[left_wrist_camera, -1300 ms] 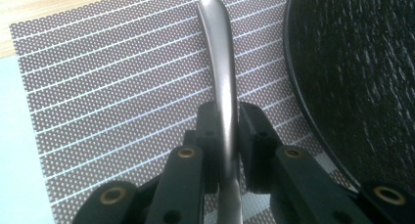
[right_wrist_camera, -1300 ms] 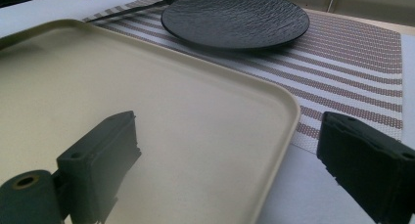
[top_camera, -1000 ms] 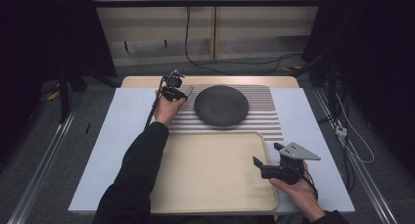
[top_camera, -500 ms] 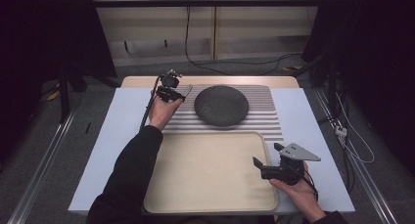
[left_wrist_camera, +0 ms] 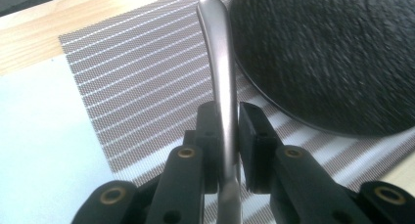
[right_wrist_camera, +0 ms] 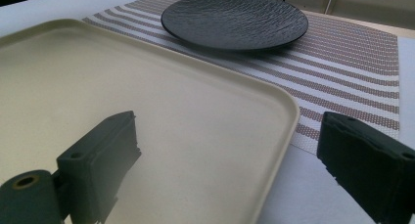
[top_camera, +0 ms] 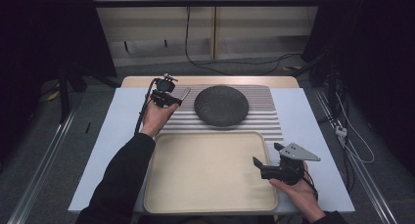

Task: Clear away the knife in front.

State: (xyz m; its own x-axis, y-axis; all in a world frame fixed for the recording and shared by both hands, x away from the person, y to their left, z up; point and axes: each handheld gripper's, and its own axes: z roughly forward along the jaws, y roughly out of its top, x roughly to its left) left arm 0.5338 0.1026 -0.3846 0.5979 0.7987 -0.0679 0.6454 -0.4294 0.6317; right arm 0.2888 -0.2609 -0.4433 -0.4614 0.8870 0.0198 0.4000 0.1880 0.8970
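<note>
A metal utensil handle (left_wrist_camera: 218,53) runs up between the pads of my left gripper (left_wrist_camera: 226,131), which is shut on it. In the high view that left gripper (top_camera: 169,98) hangs over the left end of the striped placemat (top_camera: 264,116), and the utensil (top_camera: 184,93) pokes out toward the dark round plate (top_camera: 221,104). The plate (left_wrist_camera: 333,53) lies just right of the handle; the utensil's working end is hidden. My right gripper (top_camera: 266,155) stands open at the right rim of the beige tray (top_camera: 195,170), nothing between its jaws (right_wrist_camera: 225,155).
The tray (right_wrist_camera: 147,111) lies in front of the placemat (right_wrist_camera: 352,62), with the plate (right_wrist_camera: 235,19) beyond it. A pale blue cover (top_camera: 117,136) spans the table; wood (top_camera: 205,80) shows at the far edge. Cables trail on the floor behind and to the right.
My left gripper has lifted with the utensil and moved a little toward the far left of the placemat. The right gripper has stayed put.
</note>
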